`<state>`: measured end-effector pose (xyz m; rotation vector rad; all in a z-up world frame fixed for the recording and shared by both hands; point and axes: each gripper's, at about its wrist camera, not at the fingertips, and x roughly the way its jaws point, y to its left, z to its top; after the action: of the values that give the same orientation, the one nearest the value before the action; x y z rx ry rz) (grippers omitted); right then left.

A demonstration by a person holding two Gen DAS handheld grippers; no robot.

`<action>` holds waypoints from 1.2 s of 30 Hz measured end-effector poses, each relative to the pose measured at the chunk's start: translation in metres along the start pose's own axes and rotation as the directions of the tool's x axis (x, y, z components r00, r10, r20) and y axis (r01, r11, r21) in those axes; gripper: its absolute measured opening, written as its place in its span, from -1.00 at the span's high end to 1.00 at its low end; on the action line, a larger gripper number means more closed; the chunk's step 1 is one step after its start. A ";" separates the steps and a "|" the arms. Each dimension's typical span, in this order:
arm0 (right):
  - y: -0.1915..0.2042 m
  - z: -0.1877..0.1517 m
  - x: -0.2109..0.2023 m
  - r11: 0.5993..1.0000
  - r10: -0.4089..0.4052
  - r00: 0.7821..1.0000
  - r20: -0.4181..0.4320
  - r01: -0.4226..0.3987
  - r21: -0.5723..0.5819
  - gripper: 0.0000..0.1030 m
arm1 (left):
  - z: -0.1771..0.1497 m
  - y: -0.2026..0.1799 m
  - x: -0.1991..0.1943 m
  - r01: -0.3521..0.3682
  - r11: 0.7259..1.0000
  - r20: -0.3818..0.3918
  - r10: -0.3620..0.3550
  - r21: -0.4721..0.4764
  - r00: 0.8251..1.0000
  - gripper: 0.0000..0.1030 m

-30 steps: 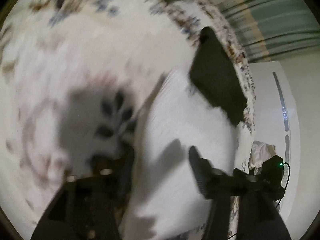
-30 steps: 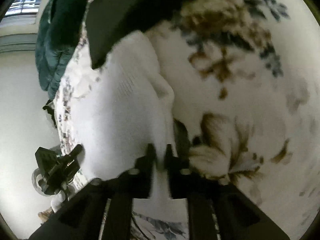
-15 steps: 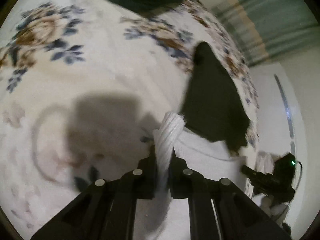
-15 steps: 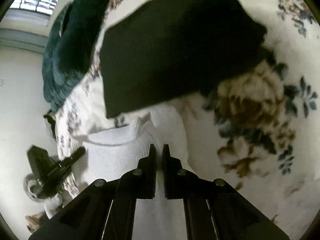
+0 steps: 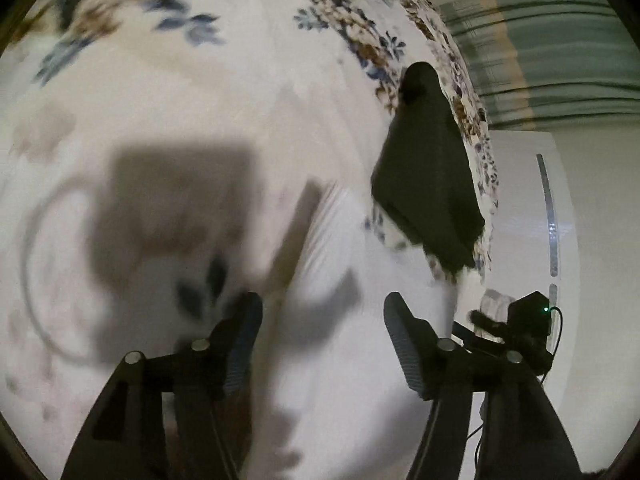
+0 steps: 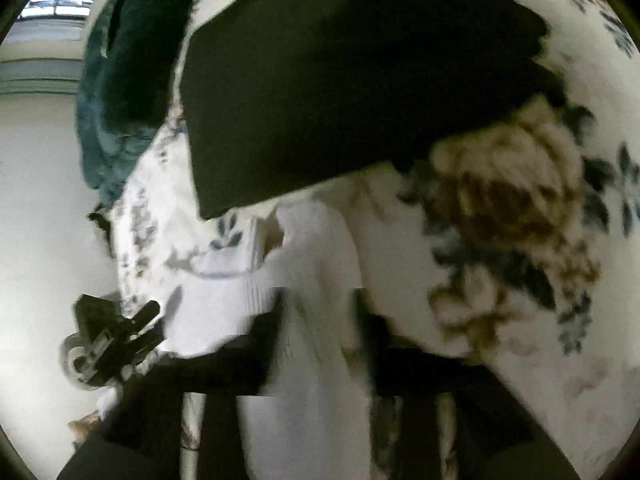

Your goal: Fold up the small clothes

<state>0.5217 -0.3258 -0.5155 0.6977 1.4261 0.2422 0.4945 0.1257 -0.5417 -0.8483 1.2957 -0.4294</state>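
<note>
My left gripper [image 5: 322, 336] has its jaws spread wide, having just been opening, and the white ribbed knit garment [image 5: 340, 264] lies between and beyond them without either pad pressing on it. That garment rests on the cream bedspread printed with brown and blue flowers [image 5: 224, 92], just beside a folded black cloth [image 5: 428, 176] that sits toward the bed's far edge. My right gripper [image 6: 320, 320] is blurred, but its jaws stand apart and have also just been opening; the same white garment [image 6: 316, 264] runs up between them, and I see no pinch on it. In the right wrist view the black cloth [image 6: 360, 80] fills the upper half, its near edge just past the garment's ribbed hem. A dark teal blanket [image 6: 120, 92] is heaped at the far left end of the bed. From each wrist view the other gripper shows off the bed's edge, over pale floor.
</note>
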 end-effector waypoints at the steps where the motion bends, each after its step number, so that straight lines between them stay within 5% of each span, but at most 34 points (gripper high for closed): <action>1: -0.005 -0.012 -0.002 0.998 0.051 0.998 -0.021 -0.051 0.021 -0.53 | -0.010 0.005 -0.001 0.026 1.000 -0.010 -0.026 -0.009 1.000 -0.34; 8: -0.041 -0.075 0.053 0.976 0.210 0.952 -0.220 -0.192 0.103 -0.83 | -0.048 0.026 0.044 0.114 0.992 -0.117 -0.120 -0.051 0.986 -0.37; 15: -0.040 -0.080 0.105 0.943 0.327 0.917 -0.227 -0.299 0.147 -0.98 | -0.033 0.008 0.069 0.198 0.979 -0.112 -0.202 -0.048 0.973 -0.50; 16: -0.039 -0.078 0.105 0.937 0.341 0.919 -0.201 -0.313 0.156 -0.83 | -0.032 0.003 0.067 0.195 0.980 -0.104 -0.198 -0.036 0.975 -0.01; 17: -0.036 -0.076 0.102 0.931 0.355 0.919 -0.174 -0.331 0.151 -0.35 | -0.032 -0.001 0.065 0.179 0.983 -0.103 -0.181 -0.026 0.978 0.45; 19: -0.032 -0.077 0.097 0.937 0.337 0.930 -0.147 -0.317 0.149 -0.05 | -0.030 -0.011 0.052 0.196 0.981 -0.068 -0.196 -0.011 0.978 0.48; 22: -0.019 -0.081 0.083 0.947 0.315 0.941 -0.121 -0.301 0.115 0.09 | -0.028 -0.031 0.038 0.201 0.979 -0.047 -0.200 0.020 0.979 0.50; 30: 0.028 -0.075 0.010 0.938 0.345 0.939 -0.006 -0.344 0.038 0.12 | 0.001 -0.117 0.000 0.255 0.957 -0.020 -0.254 0.138 0.967 0.50; 36: 0.066 -0.020 -0.062 0.941 0.338 0.936 0.103 -0.334 -0.056 0.12 | 0.059 -0.194 0.007 0.291 0.931 0.009 -0.300 0.221 0.954 0.49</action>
<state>0.5093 -0.3028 -0.4269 0.9101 1.1879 0.4889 0.5864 0.0155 -0.3986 -0.8640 1.0605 -0.7747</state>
